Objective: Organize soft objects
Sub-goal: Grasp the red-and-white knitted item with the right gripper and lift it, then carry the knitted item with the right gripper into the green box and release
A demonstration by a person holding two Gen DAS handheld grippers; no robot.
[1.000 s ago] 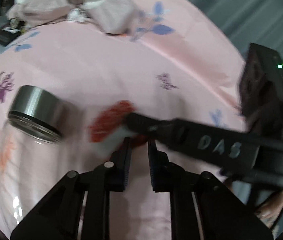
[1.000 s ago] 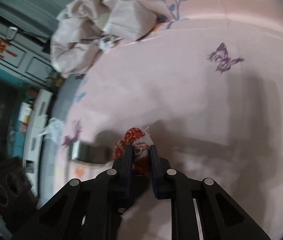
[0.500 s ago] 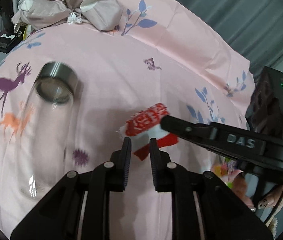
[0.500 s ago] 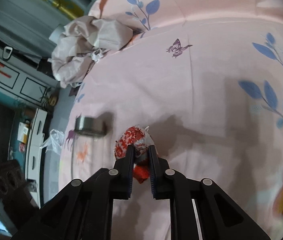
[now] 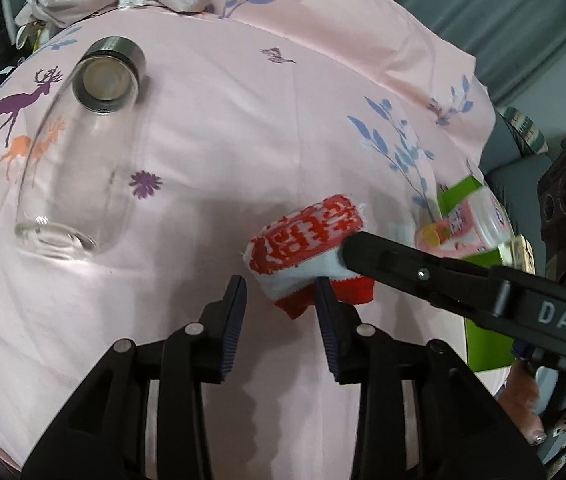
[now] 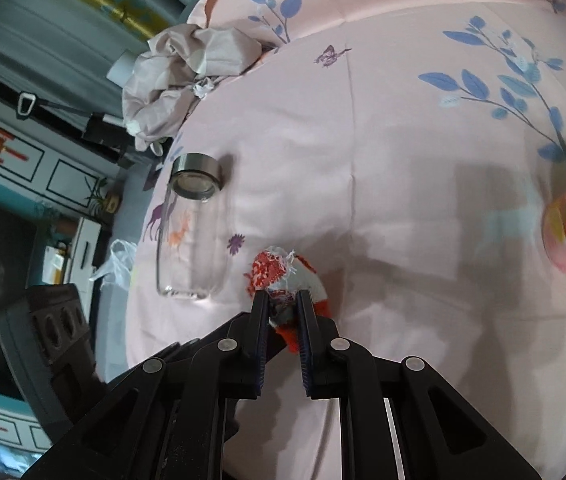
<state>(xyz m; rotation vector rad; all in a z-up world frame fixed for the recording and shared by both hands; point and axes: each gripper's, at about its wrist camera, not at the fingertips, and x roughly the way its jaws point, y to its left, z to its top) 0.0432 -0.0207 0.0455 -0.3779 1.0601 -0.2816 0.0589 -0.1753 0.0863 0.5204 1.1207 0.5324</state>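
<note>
**Ana:** Sock [image 5: 311,232], red and white, is pinched between the fingers of the right tool [image 6: 283,300], bunched up and hanging just off its tips. Only a fold of it sits inside the clamp.

**Ben:** And the left tool [image 5: 281,292]?

**Ana:** Its fingers stand apart, nothing between them. The sock's lower edge hangs right at its tips, nearer the right-hand finger, not centred in the gap.

**Ben:** So a handover could miss.

**Ana:** I think so. If the left tool closes now, it may nip only the red hem, and the knit could slip free once the right tool lets go. It would drop onto the bed sheet [image 5: 243,128] below.

**Ben:** What about the glass jar [image 5: 79,148]?

**Ana:** It lies on its side, ahead and to the left of the left tool, well apart from the sock. A careless sweep that way could roll it. The pink packet [image 5: 467,224] beyond the right tool's fingers is blurred; I cannot tell what it is.
</note>
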